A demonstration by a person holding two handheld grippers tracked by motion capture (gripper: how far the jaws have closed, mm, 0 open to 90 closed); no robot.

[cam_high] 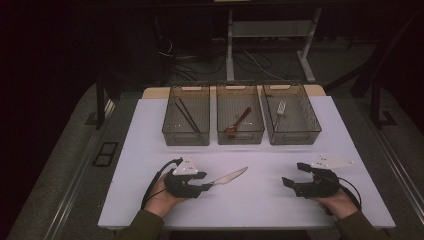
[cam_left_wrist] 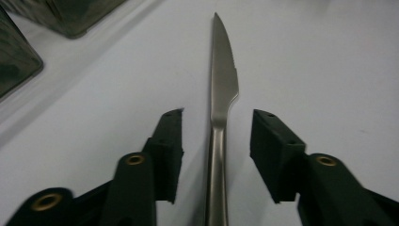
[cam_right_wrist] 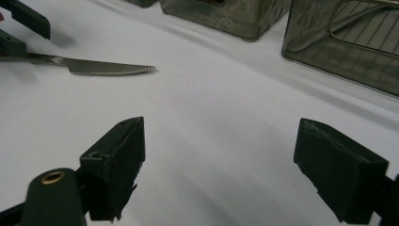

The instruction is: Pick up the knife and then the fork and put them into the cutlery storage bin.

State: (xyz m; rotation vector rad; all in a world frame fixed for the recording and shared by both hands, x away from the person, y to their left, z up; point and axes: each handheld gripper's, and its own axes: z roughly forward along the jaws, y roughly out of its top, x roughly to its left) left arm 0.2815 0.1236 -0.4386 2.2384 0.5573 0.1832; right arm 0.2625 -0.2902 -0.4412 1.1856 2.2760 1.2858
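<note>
A silver table knife (cam_high: 231, 175) lies on the white table (cam_high: 260, 200), its serrated blade pointing to the back right. My left gripper (cam_high: 207, 181) is open and straddles the knife's handle. In the left gripper view the knife (cam_left_wrist: 225, 80) runs up between the two jaws of my left gripper (cam_left_wrist: 217, 115), with a gap on each side. My right gripper (cam_high: 292, 173) stands wide open over bare table at the front right. The right gripper view has its jaws (cam_right_wrist: 221, 123) far apart, with the knife (cam_right_wrist: 101, 67) at the upper left.
Three clear smoky bins stand in a row at the back. The left bin (cam_high: 186, 137) holds dark chopsticks (cam_high: 187, 116), the middle bin (cam_high: 240, 136) a reddish spoon (cam_high: 238, 122), the right bin (cam_high: 295, 136) a fork (cam_high: 280, 110). Dark floor and cables surround the table.
</note>
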